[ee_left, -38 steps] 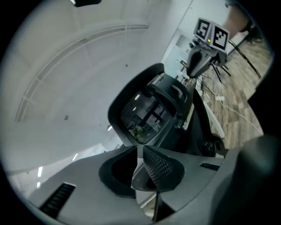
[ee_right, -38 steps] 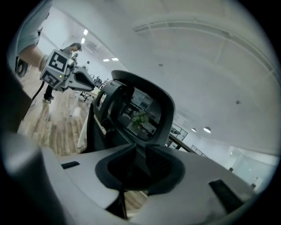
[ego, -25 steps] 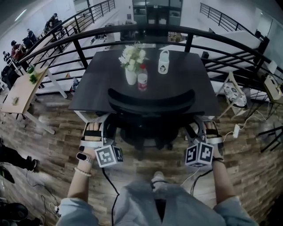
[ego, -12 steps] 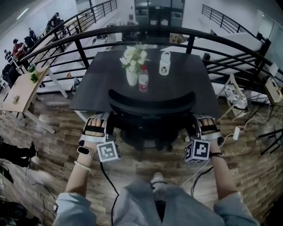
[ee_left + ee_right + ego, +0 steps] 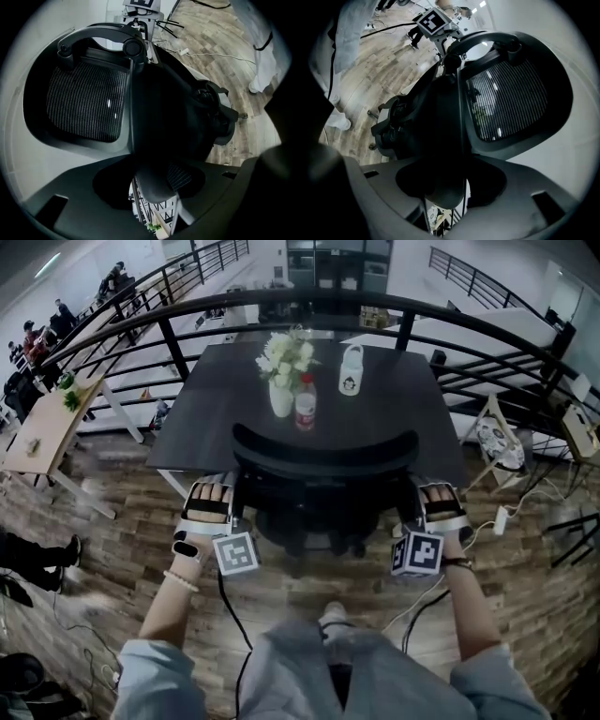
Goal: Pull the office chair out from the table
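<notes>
From where I stand, the left gripper point(image 5: 214, 493) is set low against the left flank of the office chair point(image 5: 323, 460). Its own camera shows a rounded dark part of the chair's side, which I take for an armrest, lodged between the jaws, so it looks clamped on. The mesh back rises just beyond. The chair itself is not yet drawn out: its seat is pushed in under the near edge of the black table point(image 5: 394, 418), and its curved back touches or nearly touches that edge. On the tabletop behind it stand a vase of white flowers point(image 5: 281, 390), a small bottle point(image 5: 306, 411) close beside the vase, and a white jug point(image 5: 349, 371) a little further right. All three are well clear of the chair, so a pull should not disturb them. On the far side, the right gripper point(image 5: 439, 498) mirrors the left. It is closed on the matching part of the chair's right flank. I reckon the two are placed level like this so the chair rolls straight back toward the person and does not swivel. The cables point(image 5: 427, 601) trailing on the wooden floor point(image 5: 112, 549) near the castors could snag.
</notes>
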Demonstrator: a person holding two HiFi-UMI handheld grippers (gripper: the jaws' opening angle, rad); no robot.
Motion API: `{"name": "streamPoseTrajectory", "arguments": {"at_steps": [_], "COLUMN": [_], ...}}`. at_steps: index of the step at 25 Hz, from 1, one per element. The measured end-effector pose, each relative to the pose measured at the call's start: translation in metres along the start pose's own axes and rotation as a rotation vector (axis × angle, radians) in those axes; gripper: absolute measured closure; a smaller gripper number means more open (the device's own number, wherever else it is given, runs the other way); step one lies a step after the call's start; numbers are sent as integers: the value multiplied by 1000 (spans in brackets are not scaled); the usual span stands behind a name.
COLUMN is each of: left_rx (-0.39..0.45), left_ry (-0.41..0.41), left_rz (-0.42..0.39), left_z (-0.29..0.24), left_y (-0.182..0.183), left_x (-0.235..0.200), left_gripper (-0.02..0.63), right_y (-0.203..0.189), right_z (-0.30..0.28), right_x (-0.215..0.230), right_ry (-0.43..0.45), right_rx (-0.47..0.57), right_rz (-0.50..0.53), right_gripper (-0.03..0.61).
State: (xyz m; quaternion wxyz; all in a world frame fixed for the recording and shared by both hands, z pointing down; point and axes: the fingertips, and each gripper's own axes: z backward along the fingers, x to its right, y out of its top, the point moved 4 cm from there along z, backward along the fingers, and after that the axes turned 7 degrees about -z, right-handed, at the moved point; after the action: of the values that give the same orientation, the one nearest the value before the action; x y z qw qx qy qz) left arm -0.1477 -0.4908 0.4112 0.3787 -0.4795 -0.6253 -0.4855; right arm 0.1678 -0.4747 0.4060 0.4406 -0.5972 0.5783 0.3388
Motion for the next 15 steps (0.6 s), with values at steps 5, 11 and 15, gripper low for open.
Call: {"name": "streamPoseTrajectory", "arguments": {"at_steps": [5, 11, 15], "left_rx": [17, 2, 12], "left_ry": [-3, 7, 13], "left_rz": [34, 38, 42], "left_z": [0, 0, -2], "left_y": [1, 1, 1], "left_x": [2, 0, -2], "left_gripper": [407, 408, 410], "right_y": [-1, 1, -1], "right_z": [-1, -1, -4], "right_x": [-1, 0, 0], "right_ry": [-13, -20, -35], "right_rx": [0, -18, -52], "right_rz": [-1, -8, -37], "right_gripper": [385, 385, 385]}}
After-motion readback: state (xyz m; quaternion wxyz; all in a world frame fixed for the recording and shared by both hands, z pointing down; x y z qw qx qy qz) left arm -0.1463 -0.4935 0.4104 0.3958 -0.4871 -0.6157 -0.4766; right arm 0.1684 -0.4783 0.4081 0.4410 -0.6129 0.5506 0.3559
